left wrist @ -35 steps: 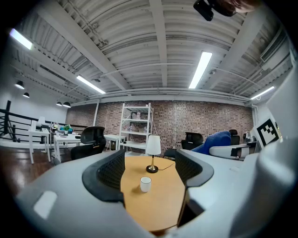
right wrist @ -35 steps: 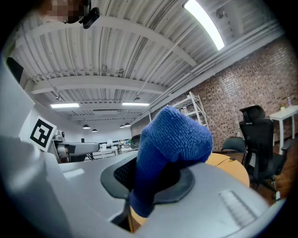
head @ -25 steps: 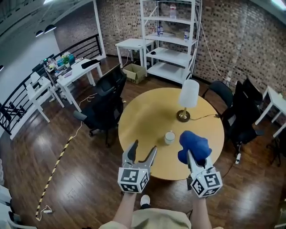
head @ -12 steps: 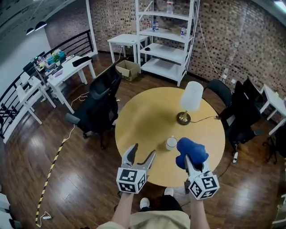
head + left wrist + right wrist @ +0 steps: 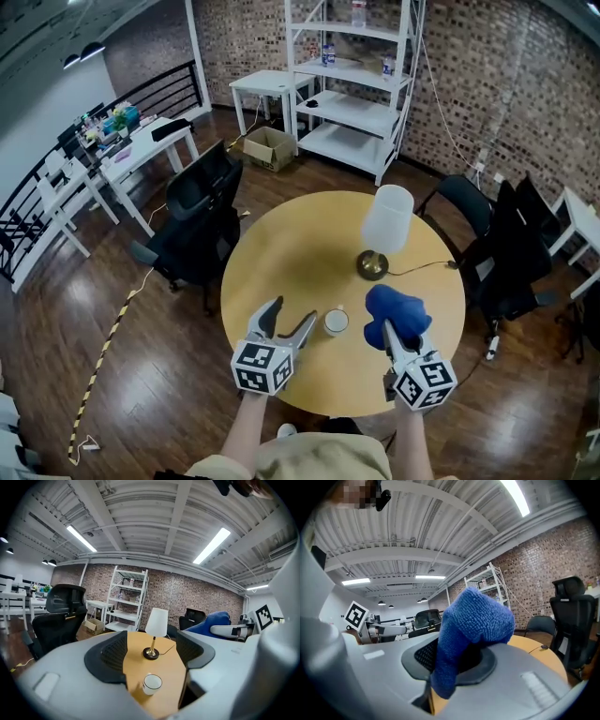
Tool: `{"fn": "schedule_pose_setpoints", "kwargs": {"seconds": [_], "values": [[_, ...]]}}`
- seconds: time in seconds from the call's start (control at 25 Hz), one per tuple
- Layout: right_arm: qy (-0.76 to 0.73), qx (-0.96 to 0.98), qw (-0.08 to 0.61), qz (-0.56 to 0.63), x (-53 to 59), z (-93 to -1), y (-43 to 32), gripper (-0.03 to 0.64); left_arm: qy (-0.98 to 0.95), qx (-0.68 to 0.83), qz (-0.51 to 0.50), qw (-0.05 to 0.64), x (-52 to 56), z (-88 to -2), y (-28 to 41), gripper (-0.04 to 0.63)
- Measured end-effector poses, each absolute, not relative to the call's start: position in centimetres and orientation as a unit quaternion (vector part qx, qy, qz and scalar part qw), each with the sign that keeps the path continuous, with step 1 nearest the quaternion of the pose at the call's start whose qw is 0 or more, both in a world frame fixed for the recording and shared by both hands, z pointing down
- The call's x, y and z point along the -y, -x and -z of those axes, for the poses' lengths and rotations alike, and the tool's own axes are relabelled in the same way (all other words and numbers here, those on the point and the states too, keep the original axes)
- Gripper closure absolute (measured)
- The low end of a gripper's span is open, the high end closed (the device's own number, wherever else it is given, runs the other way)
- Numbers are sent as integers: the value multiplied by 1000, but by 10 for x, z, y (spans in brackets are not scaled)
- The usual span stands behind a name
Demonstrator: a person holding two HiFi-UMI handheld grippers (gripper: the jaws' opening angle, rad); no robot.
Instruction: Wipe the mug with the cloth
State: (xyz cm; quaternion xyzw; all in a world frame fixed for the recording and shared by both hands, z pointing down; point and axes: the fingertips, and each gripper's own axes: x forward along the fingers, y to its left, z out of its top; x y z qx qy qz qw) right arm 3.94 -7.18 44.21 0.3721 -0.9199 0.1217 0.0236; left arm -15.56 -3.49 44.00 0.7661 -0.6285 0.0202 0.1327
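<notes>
A small white mug [image 5: 336, 322] stands upright on the round yellow table [image 5: 291, 253], near its front edge. My left gripper [image 5: 290, 327] hovers open just left of the mug, nothing between its jaws. In the left gripper view the mug [image 5: 152, 684] stands a short way ahead between the jaws, untouched. My right gripper [image 5: 388, 330] is to the right of the mug, shut on a bunched blue cloth [image 5: 396, 313]. In the right gripper view the blue cloth [image 5: 472, 626] fills the gap between the jaws and hides what lies ahead.
A table lamp [image 5: 384, 225] with a white shade and brass base stands behind the mug, its cord running right. Black office chairs [image 5: 192, 230] ring the table. A white shelf unit [image 5: 352, 84] and white desks [image 5: 141, 155] stand farther back.
Both grippers have moved forward over the table's front edge and sunk a little toward the mug. The mug now sits close between them. The cloth stays gripped on the right.
</notes>
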Motion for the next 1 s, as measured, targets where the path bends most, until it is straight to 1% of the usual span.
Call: {"fn": "schedule_pose_setpoints", "kwargs": {"seconds": [0.16, 0.32, 0.52, 0.6, 0.72, 0.8, 0.88, 1.0], "values": [[-362, 914, 38, -179, 101, -484, -57, 545, -766, 621, -70, 151, 57, -465, 132, 275], [-344, 914, 52, -207, 116, -521, -67, 545, -756, 622, -99, 177, 71, -490, 117, 275], [-322, 912, 77, -241, 122, -573, -64, 544, -739, 621, -156, 210, 88, -537, 119, 275], [-303, 914, 108, -248, 122, -601, -59, 543, -736, 609, -182, 233, 96, -563, 122, 275], [-264, 917, 169, -246, 125, -649, -49, 543, -756, 560, -194, 278, 113, -598, 115, 270], [-240, 918, 203, -241, 129, -674, -40, 543, -768, 517, -222, 306, 122, -623, 108, 252], [-216, 923, 234, -217, 134, -691, -31, 541, -772, 475, -271, 324, 127, -651, 105, 216], [-164, 930, 287, -163, 147, -712, -12, 541, -772, 421, -322, 351, 134, -682, 105, 212]]}}
